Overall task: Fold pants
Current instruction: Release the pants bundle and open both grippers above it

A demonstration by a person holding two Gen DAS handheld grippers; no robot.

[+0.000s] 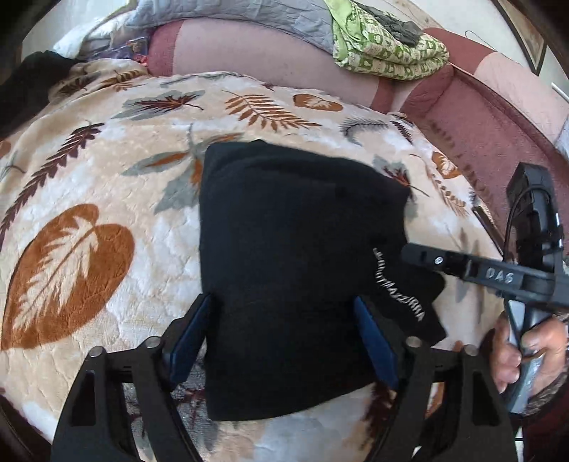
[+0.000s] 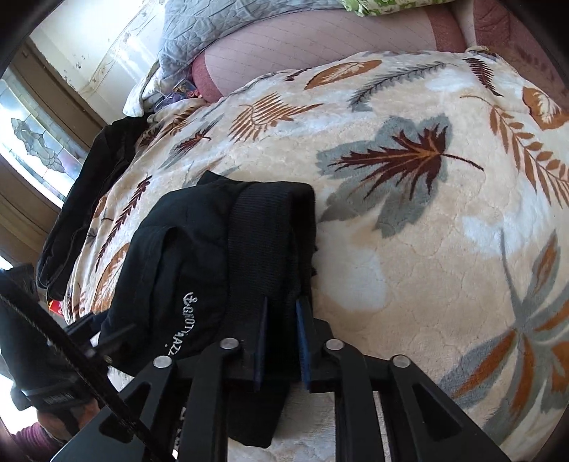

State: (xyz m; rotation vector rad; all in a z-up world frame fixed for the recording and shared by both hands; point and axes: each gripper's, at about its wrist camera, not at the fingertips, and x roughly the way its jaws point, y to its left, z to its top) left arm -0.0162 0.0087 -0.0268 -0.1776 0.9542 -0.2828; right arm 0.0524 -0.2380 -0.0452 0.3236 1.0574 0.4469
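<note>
Black pants [image 1: 295,256] lie folded into a compact block on the leaf-print blanket [image 1: 106,199]. White lettering shows near their right edge. My left gripper [image 1: 284,316] is open, its blue-padded jaws wide apart over the near part of the pants. My right gripper [image 2: 282,312] is shut on the ribbed waistband [image 2: 263,248] of the pants [image 2: 185,256]. In the left wrist view the right gripper [image 1: 409,254] reaches in from the right and touches the pants' right edge.
A pink sofa back [image 1: 249,46] runs behind the blanket, with a grey quilt [image 1: 231,17] and a green patterned cloth [image 1: 384,49] on it. Another dark garment [image 2: 89,199] lies at the blanket's left edge near a window [image 2: 35,142].
</note>
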